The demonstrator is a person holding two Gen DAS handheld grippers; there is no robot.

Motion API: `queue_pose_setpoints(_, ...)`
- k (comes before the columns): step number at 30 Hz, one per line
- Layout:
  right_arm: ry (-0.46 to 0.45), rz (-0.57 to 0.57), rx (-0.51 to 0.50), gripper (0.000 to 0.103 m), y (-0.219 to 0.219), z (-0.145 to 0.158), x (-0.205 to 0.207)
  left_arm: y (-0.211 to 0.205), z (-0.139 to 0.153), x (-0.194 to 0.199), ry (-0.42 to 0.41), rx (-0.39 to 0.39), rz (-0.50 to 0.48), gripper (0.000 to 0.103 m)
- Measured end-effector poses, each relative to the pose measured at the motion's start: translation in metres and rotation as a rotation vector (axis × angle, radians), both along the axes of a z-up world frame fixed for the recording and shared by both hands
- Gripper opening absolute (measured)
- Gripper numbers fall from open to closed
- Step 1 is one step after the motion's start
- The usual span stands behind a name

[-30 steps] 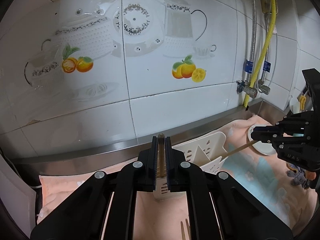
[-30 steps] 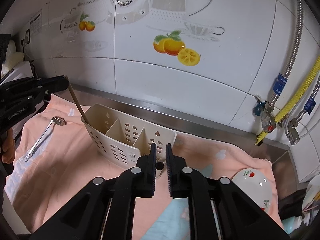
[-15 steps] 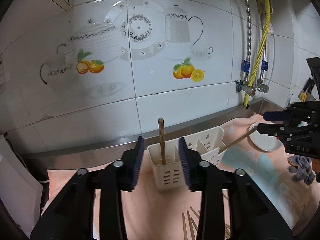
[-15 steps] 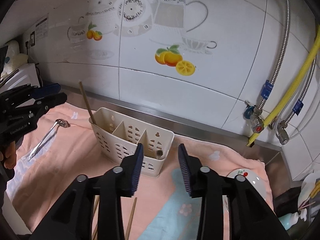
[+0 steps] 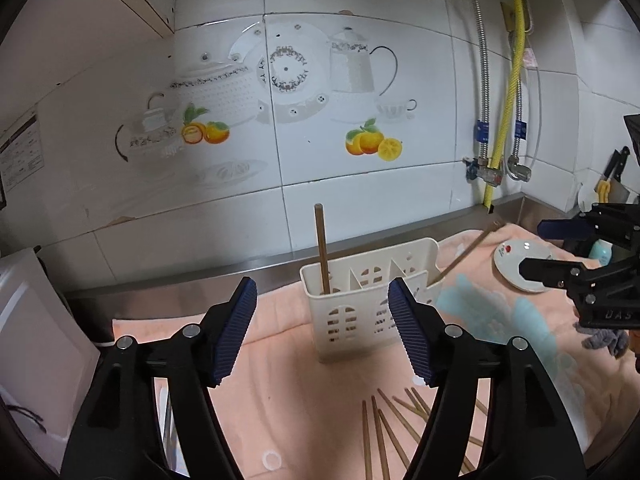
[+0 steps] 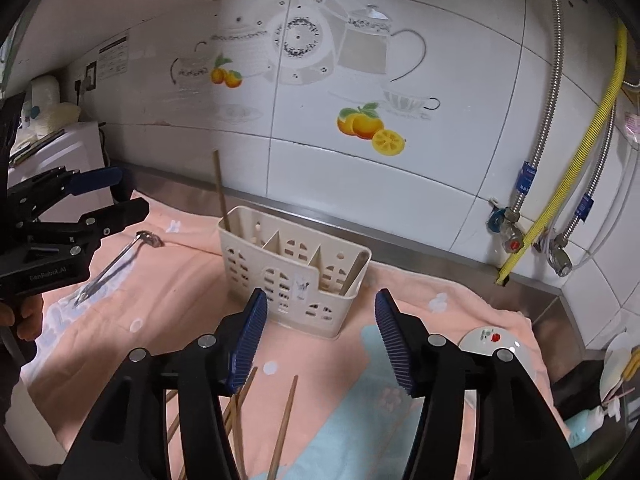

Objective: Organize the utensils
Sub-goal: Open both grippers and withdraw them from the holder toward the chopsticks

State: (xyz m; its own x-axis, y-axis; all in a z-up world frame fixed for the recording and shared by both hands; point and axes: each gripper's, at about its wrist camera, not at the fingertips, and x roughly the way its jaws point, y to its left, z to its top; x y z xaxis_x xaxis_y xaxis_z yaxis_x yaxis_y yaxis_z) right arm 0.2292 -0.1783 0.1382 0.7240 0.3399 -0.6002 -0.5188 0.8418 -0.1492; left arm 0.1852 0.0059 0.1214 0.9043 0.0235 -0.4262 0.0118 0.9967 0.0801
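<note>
Both jaws newly parted, empty, off chopsticks (image 5: 321,248); left gripper (image 6: 102,196) marked "GenRobot.AI".

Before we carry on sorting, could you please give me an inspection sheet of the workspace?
Surface: peach towel over the counter.
Job's things: white caddy, one chopstick standing in an end compartment, another leaning out of the opposite end; loose chopsticks on the towel; metal spoon.
Clutter: small plate, grey rag.
Grippers: left tongs and right tongs have just been opening; nothing between them.
Cables: nothing seen.
Surroundings: tiled wall, yellow hose.
</note>
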Motion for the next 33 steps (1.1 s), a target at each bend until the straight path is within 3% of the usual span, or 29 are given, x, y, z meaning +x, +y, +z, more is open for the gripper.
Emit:
queue_pose_setpoints(8, 0.008, -0.006, 0.022, 0.063, -0.005, -0.02, -0.028, -0.005, -0.005, -0.026, -0.015, -0.001, 0.013, 0.082)
queue_pose_setpoints(14, 0.026, -0.025, 0.044, 0.064, -0.013, -0.038, -0.045, -0.009, -0.011, -0.041, -0.014, 0.005, 0.026, 0.088)
queue_pose_setpoints(26, 0.01, -0.057, 0.023, 0.064, -0.024, -0.064, -0.084, -0.014, -0.025, -0.057, 0.013, 0.02, 0.055, 0.093)
queue_pose_setpoints(33, 0.05, -0.071, 0.04, 0.064, -0.03, -0.088, -0.102, -0.005, -0.041, -0.07, 0.04, -0.009, 0.074, 0.095)
